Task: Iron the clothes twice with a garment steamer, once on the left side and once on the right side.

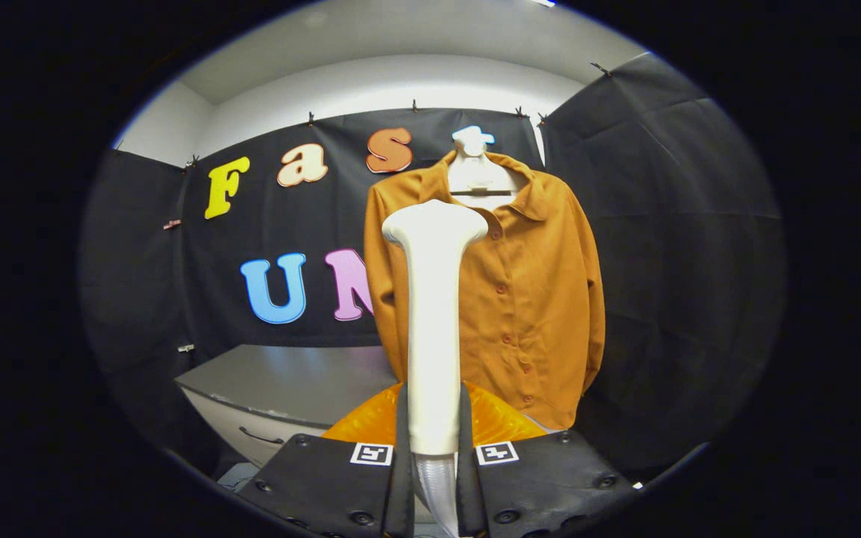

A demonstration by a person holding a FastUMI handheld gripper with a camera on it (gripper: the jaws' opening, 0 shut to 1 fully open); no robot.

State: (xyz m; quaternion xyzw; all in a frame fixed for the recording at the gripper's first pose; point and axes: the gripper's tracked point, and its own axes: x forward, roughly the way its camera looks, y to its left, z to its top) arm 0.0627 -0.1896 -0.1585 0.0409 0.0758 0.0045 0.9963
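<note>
Gripper (433, 448) clamped on the steamer (433, 314): both fingers press the sides of the white handle near its lower end, one on each side. The handle stands upright between the fingers and rises well above them, widening at the top into the flat steamer head, which sits at about chest height of the shirt (531, 291). A ribbed pale hose (438, 486) leaves the handle's bottom end and runs down between the fingers. The shirt is mustard-brown, long-sleeved and buttoned down the front; it hangs on a white hanger (477, 168) beyond the fingers, in front of the black cloth wall. The steamer head overlaps the shirt's left half as seen from the camera, just below the collar; whether the head touches the cloth or is held short of it cannot be told. Both sleeves hang straight down along the shirt's sides. An orange translucent part (501, 418), rounded, shows just behind the fingers at the foot of the handle; what it belongs to is unclear. Further back, beside the shirt's hem, stands a grey cabinet (288, 377) with a drawer handle on its front.
</note>
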